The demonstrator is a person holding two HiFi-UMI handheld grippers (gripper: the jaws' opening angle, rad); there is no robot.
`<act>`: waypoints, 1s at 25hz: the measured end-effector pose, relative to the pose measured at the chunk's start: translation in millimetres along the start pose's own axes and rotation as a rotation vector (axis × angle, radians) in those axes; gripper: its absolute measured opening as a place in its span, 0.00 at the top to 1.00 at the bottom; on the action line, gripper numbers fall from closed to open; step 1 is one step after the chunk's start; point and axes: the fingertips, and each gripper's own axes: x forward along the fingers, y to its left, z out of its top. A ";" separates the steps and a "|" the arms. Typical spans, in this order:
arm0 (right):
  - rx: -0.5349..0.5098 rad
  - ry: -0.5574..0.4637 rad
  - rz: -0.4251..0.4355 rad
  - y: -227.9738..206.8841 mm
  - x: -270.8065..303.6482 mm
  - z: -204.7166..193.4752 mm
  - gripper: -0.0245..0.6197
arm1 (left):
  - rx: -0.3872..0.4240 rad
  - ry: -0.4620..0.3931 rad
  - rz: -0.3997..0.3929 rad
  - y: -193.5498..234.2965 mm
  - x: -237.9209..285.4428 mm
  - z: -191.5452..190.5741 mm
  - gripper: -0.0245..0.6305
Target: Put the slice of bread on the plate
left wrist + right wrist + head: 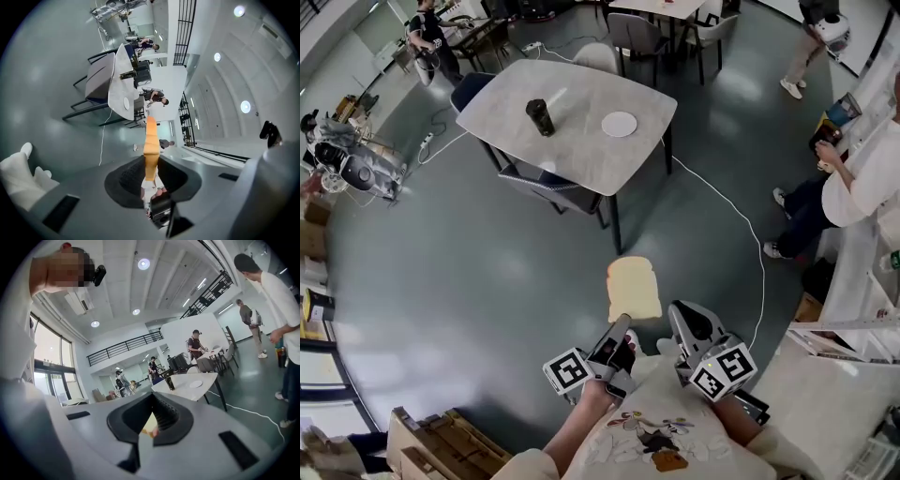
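A pale slice of bread (634, 289) hangs over the grey floor, its near edge pinched by my left gripper (623, 322). In the left gripper view the bread (150, 140) shows edge-on, with both pads pressed on it. My right gripper (677, 311) hovers just right of the slice, its jaws a little apart with nothing between them. Through that gap (149, 420) a bit of the bread shows. The white plate (619, 124) lies on a grey table (572, 141) far ahead, beside a dark cup (541, 117). The plate also shows small in both gripper views (126, 103) (195, 384).
A chair (548, 187) stands at the table's near side. A white cable (741, 225) loops across the floor to the right. A seated person (862, 178) is at the right edge. Wooden crates (441, 441) sit at the lower left, and more tables and people stand farther back.
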 end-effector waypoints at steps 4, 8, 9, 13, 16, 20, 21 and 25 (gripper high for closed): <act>0.025 -0.037 -0.021 4.1 14.0 -13.5 0.95 | -0.016 0.013 -0.021 7.5 -7.9 15.8 0.83; 0.026 -0.045 -0.038 22.5 29.8 -11.1 0.95 | -0.008 0.016 -0.047 -6.4 -17.9 37.4 0.83; 0.028 -0.044 -0.035 27.0 28.7 -7.9 0.95 | 0.002 0.016 -0.048 -10.1 -20.8 37.9 0.83; 0.019 -0.050 -0.022 38.6 21.2 -4.0 0.95 | -0.001 0.021 -0.043 -6.7 -23.5 34.3 0.83; -0.007 -0.068 -0.050 42.2 14.6 -1.0 0.95 | -0.010 0.059 -0.032 0.2 -23.0 31.8 0.83; 0.037 -0.068 -0.123 27.4 11.1 -10.8 0.95 | -0.020 0.107 -0.015 6.1 -15.7 31.3 0.83; 0.045 -0.067 -0.136 23.9 11.8 -11.0 0.95 | -0.021 0.113 -0.014 5.4 -13.3 32.3 0.83; 0.043 -0.065 -0.149 12.6 19.9 -3.3 0.95 | -0.018 0.116 -0.016 1.5 0.2 38.3 0.83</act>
